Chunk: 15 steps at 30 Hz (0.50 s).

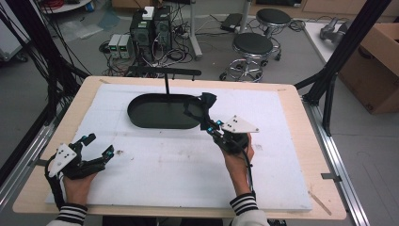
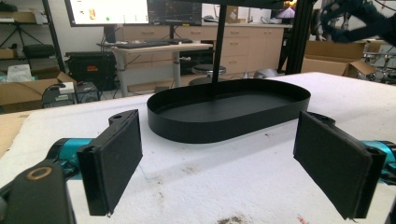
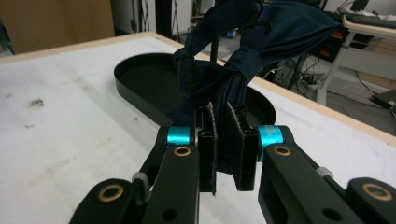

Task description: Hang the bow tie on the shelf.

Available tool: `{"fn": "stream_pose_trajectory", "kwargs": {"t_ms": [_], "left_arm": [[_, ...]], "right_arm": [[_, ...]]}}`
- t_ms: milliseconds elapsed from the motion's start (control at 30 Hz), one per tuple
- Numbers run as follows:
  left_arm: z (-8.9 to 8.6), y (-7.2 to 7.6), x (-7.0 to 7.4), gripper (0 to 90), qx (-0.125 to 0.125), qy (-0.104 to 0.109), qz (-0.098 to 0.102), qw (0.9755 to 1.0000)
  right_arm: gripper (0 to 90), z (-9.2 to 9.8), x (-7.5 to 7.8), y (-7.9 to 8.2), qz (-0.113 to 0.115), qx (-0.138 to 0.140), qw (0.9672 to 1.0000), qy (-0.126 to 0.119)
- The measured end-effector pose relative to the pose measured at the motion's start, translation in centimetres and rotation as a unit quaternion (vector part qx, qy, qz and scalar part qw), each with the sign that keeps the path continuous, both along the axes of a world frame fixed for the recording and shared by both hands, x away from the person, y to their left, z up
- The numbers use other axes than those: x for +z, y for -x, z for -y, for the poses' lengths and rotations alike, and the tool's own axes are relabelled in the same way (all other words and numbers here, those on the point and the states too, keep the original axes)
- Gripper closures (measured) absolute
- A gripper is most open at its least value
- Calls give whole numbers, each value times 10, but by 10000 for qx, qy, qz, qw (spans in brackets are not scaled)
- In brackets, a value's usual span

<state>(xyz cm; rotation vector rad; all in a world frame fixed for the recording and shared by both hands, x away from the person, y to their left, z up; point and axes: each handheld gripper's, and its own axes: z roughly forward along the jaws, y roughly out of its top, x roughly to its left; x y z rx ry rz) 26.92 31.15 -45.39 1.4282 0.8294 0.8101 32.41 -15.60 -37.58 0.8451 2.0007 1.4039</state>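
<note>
Right gripper (image 3: pixel 220 144) fingers clamped on dark blue cloth (image 3: pixel 243 51), bunched just beyond them above tray (image 3: pixel 140 77). Left gripper (image 2: pixel 219 161) fingers spread wide, tray ahead. Monitor (image 2: pixel 109 10) text probably unreadable.

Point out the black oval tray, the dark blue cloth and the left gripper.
black oval tray (image 1: pixel 141 115): high view, bare floor at its left end.
dark blue cloth (image 3: pixel 219 84): right gripper view, bunched middle.
left gripper (image 1: pixel 99 145): high view, midway between fingertips.

Light wooden table (image 1: pixel 301 141), white foam sheet (image 1: pixel 164 169) covering most of it, black oval tray (image 1: pixel 141 117) at far centre on sheet
</note>
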Motion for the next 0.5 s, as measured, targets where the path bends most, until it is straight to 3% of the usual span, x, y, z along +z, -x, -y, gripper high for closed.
{"fn": "stream_pose_trajectory", "kwargs": {"t_ms": [500], "left_arm": [[0, 0, 0, 158, -5, 5, -1, 10000]], "right_arm": [[827, -7, 27, -12, 220, 26, 9998, -12]]}}
